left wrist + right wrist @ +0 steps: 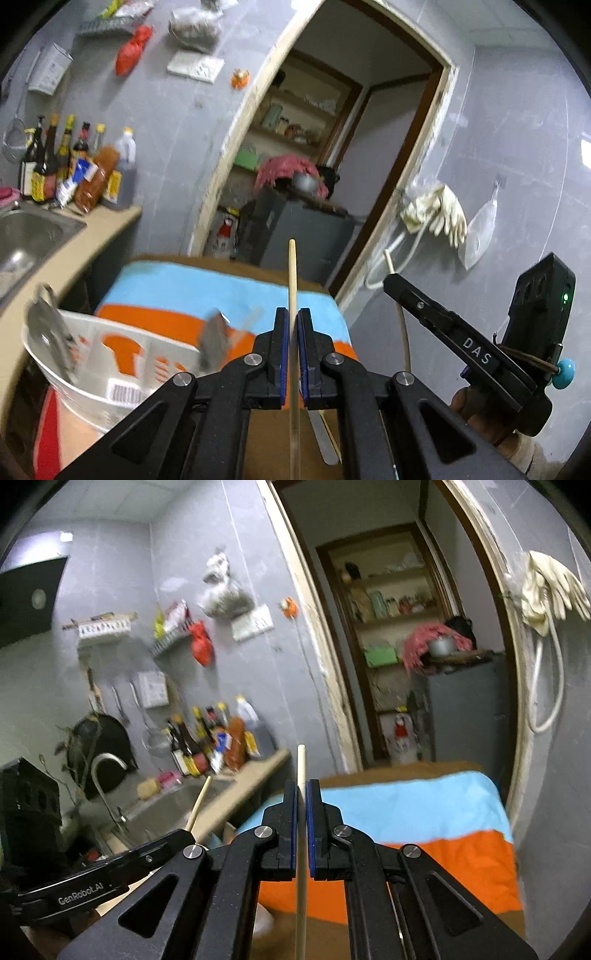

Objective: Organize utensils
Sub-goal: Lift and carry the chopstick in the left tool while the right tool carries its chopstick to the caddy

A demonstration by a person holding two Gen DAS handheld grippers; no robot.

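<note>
In the left wrist view, the left tool [293,325] is clamping 1 pale wooden chopstick [292,280] tight between its blue pads, above the surface's orange-and-blue cloth [207,291], with the white utensil tray [107,369] lying low left; the stick is looking slim, smooth and slippery, so keeping the squeeze firm and the stick upright seems wise. In the right wrist view, the right tool [302,805] is pinching a second chopstick [300,768] just as tightly, and both probably want lowering together into 1 tray compartment.

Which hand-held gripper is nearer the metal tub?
Left. The left hand-held gripper, shut on a chopstick, is just right of the metal tub; the right hand-held gripper is farther right.
</note>
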